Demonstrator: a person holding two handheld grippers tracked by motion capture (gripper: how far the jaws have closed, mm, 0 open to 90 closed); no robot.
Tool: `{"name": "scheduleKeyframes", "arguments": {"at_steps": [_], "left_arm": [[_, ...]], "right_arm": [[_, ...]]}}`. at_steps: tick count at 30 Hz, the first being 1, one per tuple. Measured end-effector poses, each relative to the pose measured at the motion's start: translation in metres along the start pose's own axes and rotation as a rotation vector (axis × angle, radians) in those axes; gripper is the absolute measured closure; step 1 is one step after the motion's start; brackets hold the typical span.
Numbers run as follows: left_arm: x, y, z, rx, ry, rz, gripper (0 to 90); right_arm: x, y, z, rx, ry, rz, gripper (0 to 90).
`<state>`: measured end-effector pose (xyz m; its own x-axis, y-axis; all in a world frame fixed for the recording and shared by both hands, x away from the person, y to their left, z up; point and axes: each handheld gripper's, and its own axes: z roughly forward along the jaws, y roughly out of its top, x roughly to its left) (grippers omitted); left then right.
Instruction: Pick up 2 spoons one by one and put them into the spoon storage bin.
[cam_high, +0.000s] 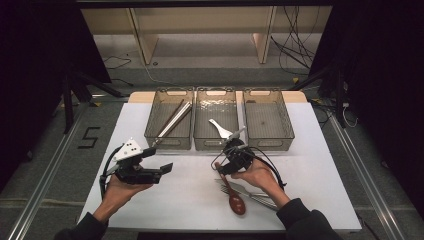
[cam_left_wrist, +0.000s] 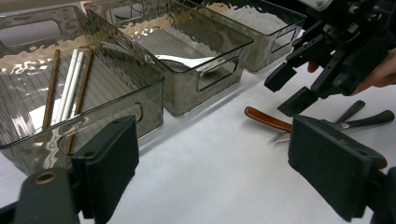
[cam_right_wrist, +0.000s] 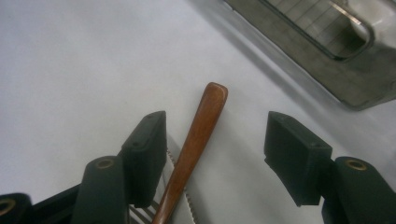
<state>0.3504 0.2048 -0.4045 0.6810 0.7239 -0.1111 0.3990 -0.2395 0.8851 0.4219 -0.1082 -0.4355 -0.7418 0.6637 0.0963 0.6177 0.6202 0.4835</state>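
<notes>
Brown wooden spoon (cam_right_wrist: 194, 144) — lying flat on the white worktop (cam_high: 190, 195), across a set of metal forks (cam_high: 255, 196), in front of the middle of three clear smoked plastic bins (cam_high: 216, 122). The right gripper (cam_right_wrist: 215, 158) hangs over the spoon's handle with jaws apart, one either side of it (pads not touching it). The left gripper (cam_left_wrist: 212, 163) is held off to the left, jaws wide open and empty, beside the bin of chopsticks (cam_high: 172, 120).
</notes>
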Motion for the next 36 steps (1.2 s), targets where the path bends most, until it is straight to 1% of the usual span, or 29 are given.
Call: {"name": "scheduleKeyframes", "arguments": {"at_steps": [5,13,15,16,20,24,28,31,36], "left_arm": [[0.000,0.000,0.000,-0.001,0.000,0.000,15.7],[-0.001,0.000,0.000,0.000,0.000,0.002,15.7],[-0.001,0.000,0.000,0.000,0.000,0.002,15.7],[-0.001,0.000,0.000,0.001,0.001,0.003,15.7],[-0.001,0.000,0.000,0.006,0.002,0.007,15.7],[-0.001,0.000,0.000,0.010,0.002,0.013,15.7],[-0.001,0.000,0.000,0.010,0.003,0.015,15.7],[-0.001,0.000,0.001,0.009,0.002,0.015,15.7],[-0.001,0.000,0.001,0.009,0.002,0.015,15.8]], "right_arm": [[0.001,0.001,0.008,0.019,0.002,0.014,43.7],[0.001,-0.001,0.023,0.061,0.010,0.020,48.1],[0.001,-0.002,0.025,0.064,0.010,0.020,49.7],[0.001,-0.002,0.026,0.067,0.013,0.024,50.9],[0.001,-0.001,0.028,0.074,0.019,0.015,53.5],[0.002,-0.002,0.030,0.080,0.015,0.012,57.2],[0.002,-0.002,0.031,0.097,0.019,0.008,61.2],[0.003,-0.002,0.032,0.101,0.009,0.005,63.9],[0.003,-0.002,0.032,0.105,0.017,0.009,66.3]]}}
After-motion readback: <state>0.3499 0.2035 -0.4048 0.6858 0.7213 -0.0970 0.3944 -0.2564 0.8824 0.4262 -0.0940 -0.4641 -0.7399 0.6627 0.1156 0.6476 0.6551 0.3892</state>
